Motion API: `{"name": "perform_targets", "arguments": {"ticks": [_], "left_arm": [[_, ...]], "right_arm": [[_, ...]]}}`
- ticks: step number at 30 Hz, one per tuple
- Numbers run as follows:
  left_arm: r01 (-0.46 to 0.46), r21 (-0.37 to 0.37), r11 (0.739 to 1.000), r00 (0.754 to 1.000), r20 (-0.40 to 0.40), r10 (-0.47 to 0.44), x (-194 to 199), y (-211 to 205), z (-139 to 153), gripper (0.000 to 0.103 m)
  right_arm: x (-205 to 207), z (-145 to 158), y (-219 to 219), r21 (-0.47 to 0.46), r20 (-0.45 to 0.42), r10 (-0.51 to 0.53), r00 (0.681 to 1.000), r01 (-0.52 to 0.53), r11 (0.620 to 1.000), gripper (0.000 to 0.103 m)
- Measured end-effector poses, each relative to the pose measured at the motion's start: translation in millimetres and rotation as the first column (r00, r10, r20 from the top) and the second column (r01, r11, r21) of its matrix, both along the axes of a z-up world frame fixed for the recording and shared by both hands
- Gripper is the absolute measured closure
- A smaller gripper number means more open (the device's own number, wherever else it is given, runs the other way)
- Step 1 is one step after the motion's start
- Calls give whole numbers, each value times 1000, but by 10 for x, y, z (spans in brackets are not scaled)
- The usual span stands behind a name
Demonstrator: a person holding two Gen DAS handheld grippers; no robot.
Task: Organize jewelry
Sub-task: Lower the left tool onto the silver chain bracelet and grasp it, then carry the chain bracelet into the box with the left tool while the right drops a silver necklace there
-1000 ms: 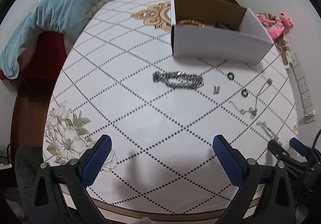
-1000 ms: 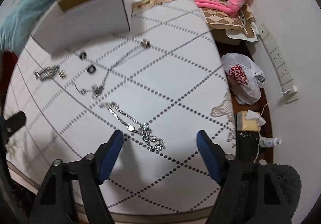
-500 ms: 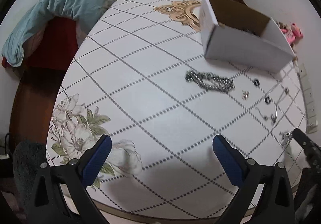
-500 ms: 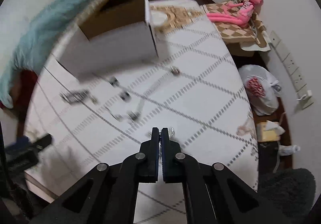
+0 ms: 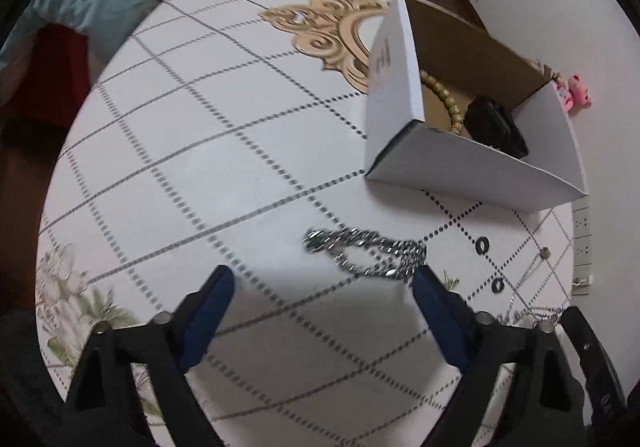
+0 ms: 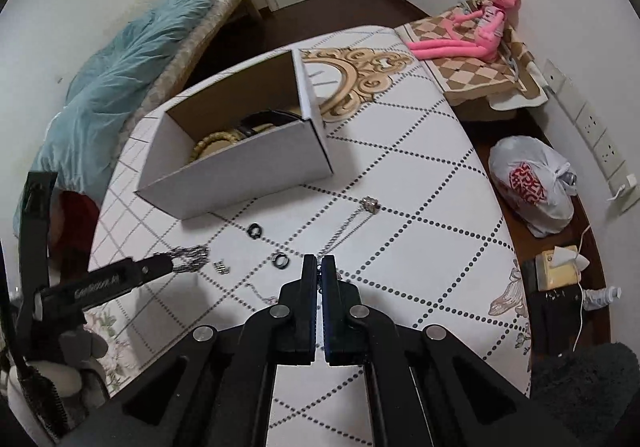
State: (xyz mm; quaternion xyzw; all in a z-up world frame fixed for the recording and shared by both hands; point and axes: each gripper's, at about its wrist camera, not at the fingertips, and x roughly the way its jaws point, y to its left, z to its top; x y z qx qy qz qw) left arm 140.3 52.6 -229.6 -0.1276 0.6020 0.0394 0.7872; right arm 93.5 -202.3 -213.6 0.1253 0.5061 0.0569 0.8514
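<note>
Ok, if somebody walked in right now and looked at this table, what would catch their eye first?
Probably the open white box at the far side of the table, with beads and something dark inside. Next, the heavy silver chain lying on the cloth just ahead of the open left gripper. The pink plush toy sprawled beyond the table's far right corner stands out too.

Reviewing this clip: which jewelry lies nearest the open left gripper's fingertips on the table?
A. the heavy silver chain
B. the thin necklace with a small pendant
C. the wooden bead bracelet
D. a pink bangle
A: in the left wrist view the heavy silver chain lies on the table just ahead of the left gripper, by its right fingertip, while the wooden bead bracelet sits inside the white box.
</note>
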Motion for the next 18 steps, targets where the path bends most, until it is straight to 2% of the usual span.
{"name": "perform_targets", "arguments": {"ticks": [1, 3, 4, 5, 6, 7, 12, 18], "left_arm": [[7, 9, 1000, 1000, -3, -7, 30, -33, -24, 35], [23, 50, 998, 1000, 5, -23, 72, -108, -29, 43], [38, 73, 997, 999, 18, -40, 86, -154, -21, 57], [52, 105, 993, 998, 32, -55, 92, -196, -10, 75], [62, 119, 991, 997, 42, -67, 94, -226, -8, 77], [69, 123, 990, 996, 49, -76, 96, -242, -7, 89], [92, 103, 990, 991, 91, -101, 38, -251, 25, 93], [121, 87, 989, 981, 142, -133, -247, -290, 247, 94]], "right_arm": [[9, -22, -18, -2, -4, -4, 1000, 4, 1000, 101], [30, -71, -35, -5, -13, -12, 1000, 12, 1000, 101], [38, -94, -46, -8, -17, -17, 1000, 17, 1000, 101], [41, -111, -57, -10, -20, -21, 1000, 21, 1000, 101], [46, -130, -66, -11, -24, -23, 999, 23, 1000, 101], [50, -149, -76, -13, -28, -26, 999, 26, 1000, 101], [53, -191, -89, -30, -36, -32, 999, 30, 999, 101], [27, -136, -84, -37, -28, -23, 999, 22, 999, 101]]}}
